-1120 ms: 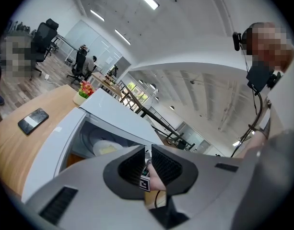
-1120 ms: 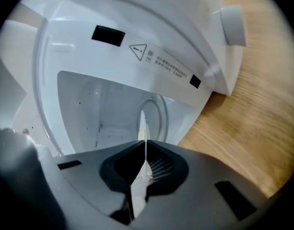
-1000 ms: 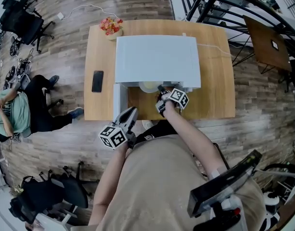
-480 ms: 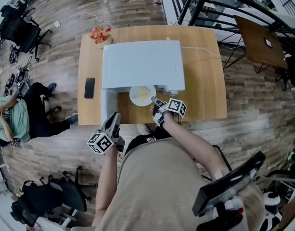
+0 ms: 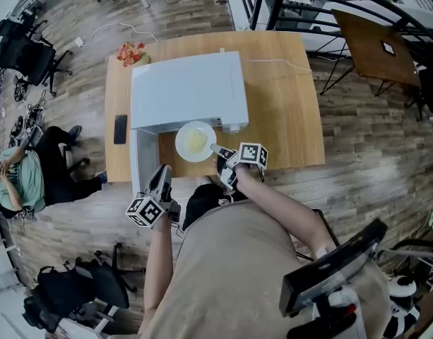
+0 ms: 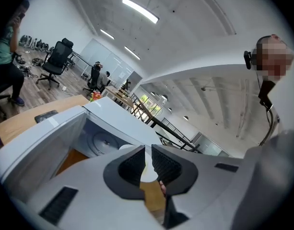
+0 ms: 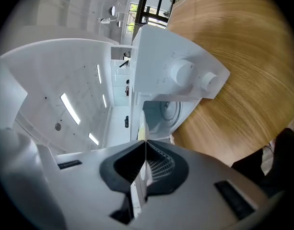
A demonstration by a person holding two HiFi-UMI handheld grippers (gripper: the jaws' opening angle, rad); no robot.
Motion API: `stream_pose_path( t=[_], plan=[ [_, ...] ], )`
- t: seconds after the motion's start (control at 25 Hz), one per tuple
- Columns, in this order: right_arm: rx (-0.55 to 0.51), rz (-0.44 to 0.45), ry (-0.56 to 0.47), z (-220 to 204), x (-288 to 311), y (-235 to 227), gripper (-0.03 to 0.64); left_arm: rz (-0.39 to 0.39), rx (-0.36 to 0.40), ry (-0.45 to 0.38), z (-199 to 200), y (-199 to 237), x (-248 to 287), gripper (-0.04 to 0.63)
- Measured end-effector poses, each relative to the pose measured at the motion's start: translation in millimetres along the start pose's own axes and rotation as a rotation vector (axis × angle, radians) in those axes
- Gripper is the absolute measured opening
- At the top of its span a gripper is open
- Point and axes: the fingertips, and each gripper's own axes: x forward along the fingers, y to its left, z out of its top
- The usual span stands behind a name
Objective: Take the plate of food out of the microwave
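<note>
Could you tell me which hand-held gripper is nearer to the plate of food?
Right. The right hand-held gripper is shut on the rim of the plate; the left hand-held gripper hangs apart from it, by the open microwave door.

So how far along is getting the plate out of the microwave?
Done: the microwave door stands open and the plate is nearly clear of the microwave. In hand: the right gripper is shut on the plate's rim. To do: probably set it on the table; the left gripper is empty.
</note>
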Motion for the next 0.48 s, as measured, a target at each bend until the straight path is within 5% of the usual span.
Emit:
stream_pose_path(
  t=[0.48],
  plan=[
    [-0.092, 0.119, 0.100, 3, -46, 65, 0.015, 0.032, -0.025, -0.041, -28, -19, 8, 0.028]
  ],
)
